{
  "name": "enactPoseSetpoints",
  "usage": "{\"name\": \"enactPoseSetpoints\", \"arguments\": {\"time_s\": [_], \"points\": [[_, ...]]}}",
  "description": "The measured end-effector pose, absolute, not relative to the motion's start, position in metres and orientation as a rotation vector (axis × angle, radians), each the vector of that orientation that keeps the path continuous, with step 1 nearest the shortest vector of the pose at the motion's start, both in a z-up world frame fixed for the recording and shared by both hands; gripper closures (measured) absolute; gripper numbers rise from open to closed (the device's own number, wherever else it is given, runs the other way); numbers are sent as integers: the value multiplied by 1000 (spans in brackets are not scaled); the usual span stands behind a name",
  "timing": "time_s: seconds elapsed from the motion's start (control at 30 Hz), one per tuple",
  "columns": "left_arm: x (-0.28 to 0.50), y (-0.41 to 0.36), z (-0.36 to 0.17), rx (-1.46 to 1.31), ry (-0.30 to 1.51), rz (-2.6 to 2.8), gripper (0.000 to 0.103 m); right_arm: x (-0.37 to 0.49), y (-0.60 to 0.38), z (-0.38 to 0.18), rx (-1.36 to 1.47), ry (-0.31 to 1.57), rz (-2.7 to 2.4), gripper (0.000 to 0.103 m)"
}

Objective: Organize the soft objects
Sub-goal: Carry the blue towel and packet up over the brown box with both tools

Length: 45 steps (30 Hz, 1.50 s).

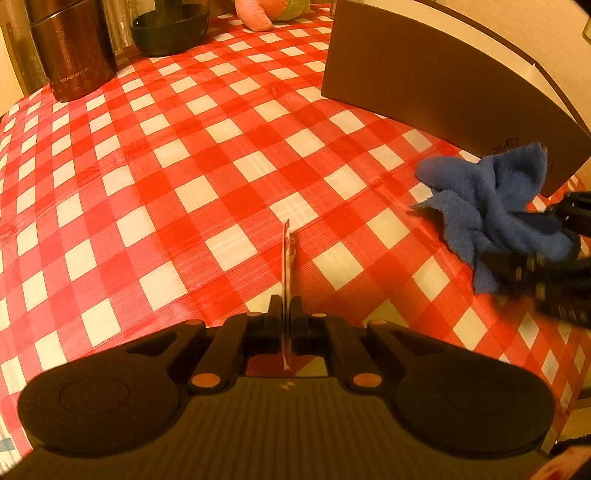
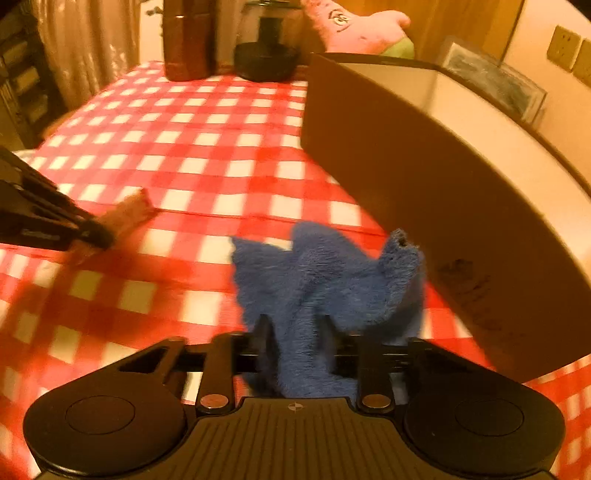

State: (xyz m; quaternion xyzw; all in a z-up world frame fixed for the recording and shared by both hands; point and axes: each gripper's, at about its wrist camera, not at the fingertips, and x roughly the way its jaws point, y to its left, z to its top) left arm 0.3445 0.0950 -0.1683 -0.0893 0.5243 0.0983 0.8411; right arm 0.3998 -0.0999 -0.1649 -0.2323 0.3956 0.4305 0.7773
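Right gripper [image 2: 295, 328]: nearest the lens, jaws clamped on a blue fleece cloth [image 2: 325, 280] that bunches ahead of the fingers, clear of the tablecloth [image 2: 207, 147].
Brown box [image 2: 388, 177]: open-topped, just ahead and to the right of that gripper; likely destination.
Risk: trailing folds could snag the box wall, dragging the cloth out of the pinch or nudging the box.
Left gripper [image 1: 284, 310]: pressed together on a thin card-like packet [image 1: 286, 258] held edge-on; it could slip if tilted.
Pink plush toy [image 2: 364, 31]: far beyond both grippers, behind the box.
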Motion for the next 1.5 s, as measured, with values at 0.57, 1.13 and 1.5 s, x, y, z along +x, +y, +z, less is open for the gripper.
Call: {"name": "enactPoseSetpoints", "arguments": {"time_s": [0.57, 1.13, 1.5], "points": [[346, 95, -169, -192, 1109, 210, 99, 426, -111, -187, -415, 940, 841, 11], [349, 91, -166, -170, 1104, 205, 99, 455, -139, -169, -301, 935, 764, 83], [351, 86, -148, -160, 1091, 213, 99, 446, -143, -142, -251, 914, 811, 83]]}}
